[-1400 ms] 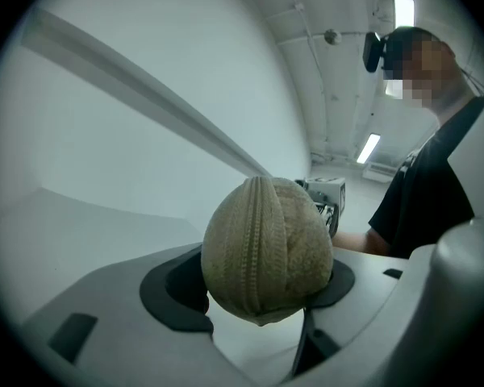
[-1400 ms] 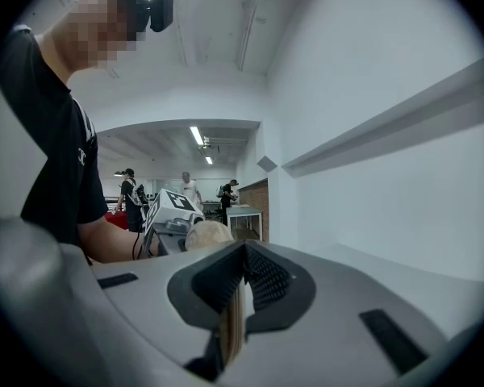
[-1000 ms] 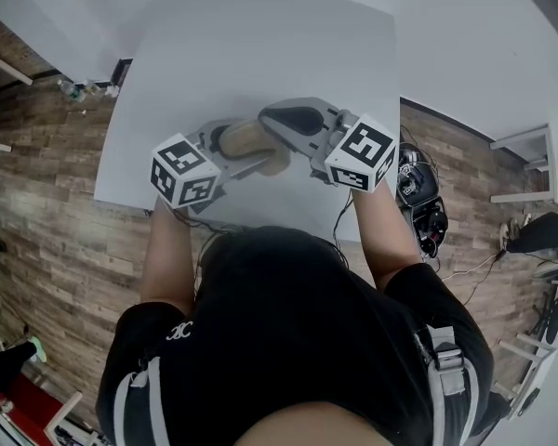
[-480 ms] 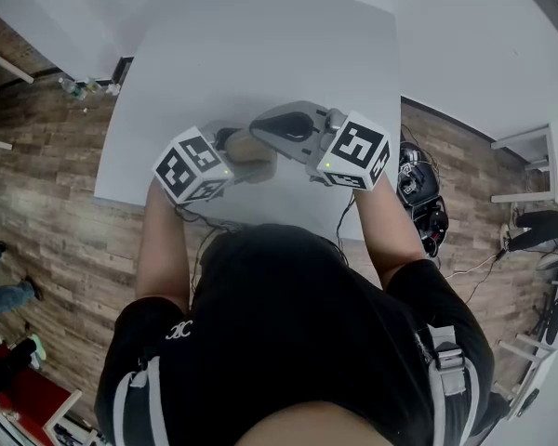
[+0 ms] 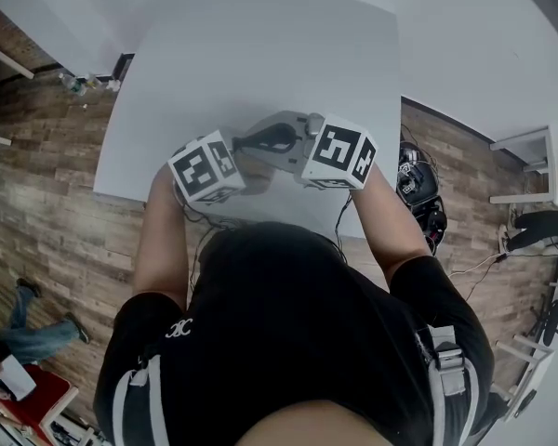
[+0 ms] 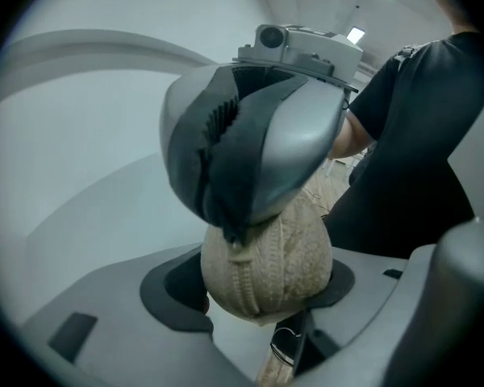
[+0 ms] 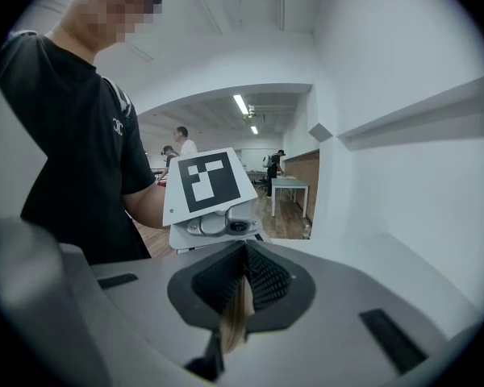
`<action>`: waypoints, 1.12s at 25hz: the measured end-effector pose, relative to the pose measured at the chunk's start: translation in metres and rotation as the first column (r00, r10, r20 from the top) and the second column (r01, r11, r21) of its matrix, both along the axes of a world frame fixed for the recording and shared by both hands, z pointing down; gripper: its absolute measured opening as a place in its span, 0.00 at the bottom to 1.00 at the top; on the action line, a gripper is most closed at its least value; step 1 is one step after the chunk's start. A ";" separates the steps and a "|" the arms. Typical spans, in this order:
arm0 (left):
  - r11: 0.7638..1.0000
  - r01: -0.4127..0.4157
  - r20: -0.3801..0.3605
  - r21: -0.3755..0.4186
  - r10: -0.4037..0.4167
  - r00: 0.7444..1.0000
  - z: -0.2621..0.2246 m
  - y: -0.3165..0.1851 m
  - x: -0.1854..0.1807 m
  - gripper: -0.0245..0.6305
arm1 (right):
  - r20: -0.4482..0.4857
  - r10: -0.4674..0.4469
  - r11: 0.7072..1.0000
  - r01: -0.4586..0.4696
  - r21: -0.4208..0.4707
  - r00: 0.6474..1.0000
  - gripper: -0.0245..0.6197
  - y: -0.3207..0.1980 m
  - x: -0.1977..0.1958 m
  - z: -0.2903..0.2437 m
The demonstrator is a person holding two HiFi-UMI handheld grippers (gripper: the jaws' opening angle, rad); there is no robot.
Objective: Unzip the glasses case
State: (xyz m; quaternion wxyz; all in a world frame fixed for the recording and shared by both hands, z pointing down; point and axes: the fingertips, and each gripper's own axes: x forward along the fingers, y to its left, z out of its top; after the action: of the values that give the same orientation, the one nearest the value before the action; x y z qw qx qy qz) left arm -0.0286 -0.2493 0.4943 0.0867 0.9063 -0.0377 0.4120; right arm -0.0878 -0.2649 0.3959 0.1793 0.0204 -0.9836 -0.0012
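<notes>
1. The left gripper (image 6: 258, 290) clamps the glasses case (image 6: 284, 244) across its width. Both of its dark pads press on the beige, woven-looking shell, one on each side.
2. A rounded end of the case faces the left gripper's camera. A zipper (image 6: 246, 285) runs down that end, and its teeth are together along the stretch that shows.
3. The right gripper (image 7: 244, 276) comes onto the case from above, its jaws pinched tight on the zipper pull (image 7: 235, 322) (a thin tan strip squeezed between the ridged pads in the right gripper view).
4. In the left gripper view, the right gripper's tips meet right at the top of the zipper line.
5. In the head view the two grippers sit close together, their marker cubes almost side by side, over the near part of the white table (image 5: 260, 54). The case is mostly hidden beneath them, and whether it touches the tabletop cannot be told.
6. The person, in a black shirt (image 5: 288, 342), stands at the table's near edge on a wooden floor (image 5: 46, 203).
</notes>
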 end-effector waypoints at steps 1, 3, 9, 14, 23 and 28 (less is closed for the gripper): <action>1.000 -0.007 0.005 -0.012 0.007 1.000 0.002 0.003 -0.001 0.48 | -0.014 -0.008 1.000 0.008 0.001 1.000 0.06 0.002 -0.003 0.003; 0.999 -0.017 0.013 -0.028 0.018 1.000 0.007 0.008 -0.003 0.48 | -0.042 -0.025 1.000 0.025 0.002 0.999 0.06 0.006 -0.006 0.008; 0.999 0.006 -0.009 -0.032 -0.007 1.000 0.014 0.005 0.001 0.48 | -0.061 -0.008 1.000 0.008 0.001 0.998 0.06 0.004 -0.005 0.016; 0.995 0.046 -0.263 -0.087 -0.068 0.962 -0.019 -0.005 0.003 0.48 | 0.134 0.137 0.990 -0.131 -0.053 0.981 0.09 -0.016 0.006 -0.012; 0.946 0.211 -0.632 -0.244 -0.321 0.706 -0.065 -0.060 -0.035 0.48 | 0.260 0.297 0.944 -0.241 -0.224 0.919 0.35 -0.041 0.048 -0.019; 0.931 0.185 -0.757 -0.315 -0.364 0.542 -0.094 -0.072 -0.046 0.48 | 0.142 0.227 0.955 -0.192 -0.225 0.963 0.38 -0.027 0.039 0.010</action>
State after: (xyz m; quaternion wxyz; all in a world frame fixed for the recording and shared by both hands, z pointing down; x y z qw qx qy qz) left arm -0.0743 -0.3212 0.4004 0.2471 0.9624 -0.0956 -0.0599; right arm -0.0490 -0.2915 0.4055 0.0969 0.1059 -0.9819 0.1232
